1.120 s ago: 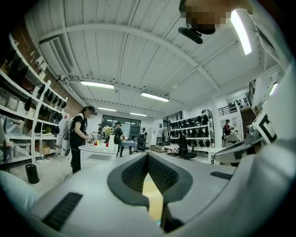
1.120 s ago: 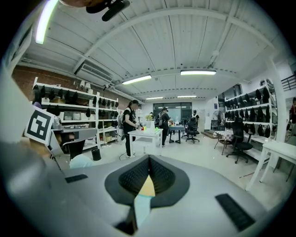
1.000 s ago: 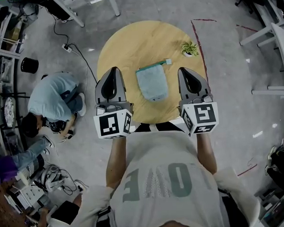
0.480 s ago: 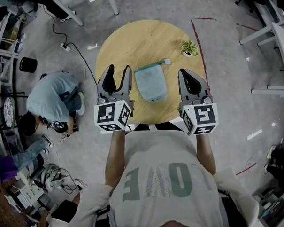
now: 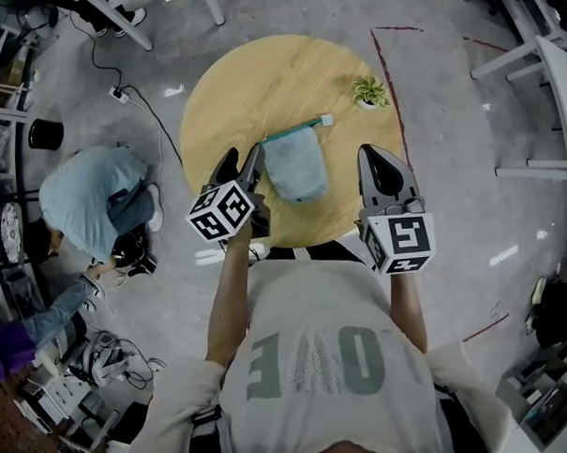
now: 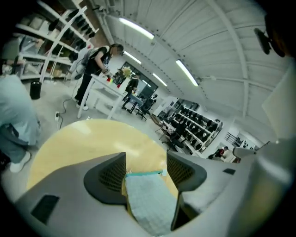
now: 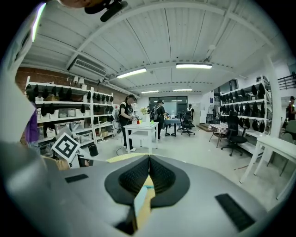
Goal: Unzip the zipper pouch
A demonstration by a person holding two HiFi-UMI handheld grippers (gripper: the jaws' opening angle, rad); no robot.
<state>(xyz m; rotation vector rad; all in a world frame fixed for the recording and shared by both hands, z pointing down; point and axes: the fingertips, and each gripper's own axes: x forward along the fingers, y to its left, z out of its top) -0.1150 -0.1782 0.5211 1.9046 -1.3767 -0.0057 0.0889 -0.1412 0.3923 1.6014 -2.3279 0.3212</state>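
Surface: a round wooden table (image 5: 249, 82) is seen from above on a grey workshop floor (image 5: 450, 167), with a small potted plant (image 5: 370, 92) near its far right rim.
Background: shelving and white desks are seen around the room, and a person (image 5: 85, 197) is crouched on the floor to the left of the table.
Left gripper: the left gripper (image 5: 241, 164) is held low over the near left part of the table, rolled to one side. Its jaws are spread wide, having just been opening.
Between the left jaws: in the left gripper view the zipper pouch (image 5: 293, 164) is framed in the gap. The pads are not pressed on it, and nothing is gripped. In the head view the jaw nearer the pouch lies just beside its left edge; contact cannot be made out.
Right gripper: the right gripper (image 5: 375, 158) is held over the near right rim of the table, apart from the pouch. Its jaws are pressed together with nothing pinched.
Pouch place: the light blue pouch lies flat on the near half of the table, between the two grippers and nearer the left one.
Pouch axis: the long axis runs away from the person, from the near rim towards the table's middle. The zippered end points away.
Zipper: the teal zipper (image 5: 293, 131) runs across the far end, slanting further away to the right. A pale pull tab (image 5: 327, 120) sticks out at its right end, towards the plant.
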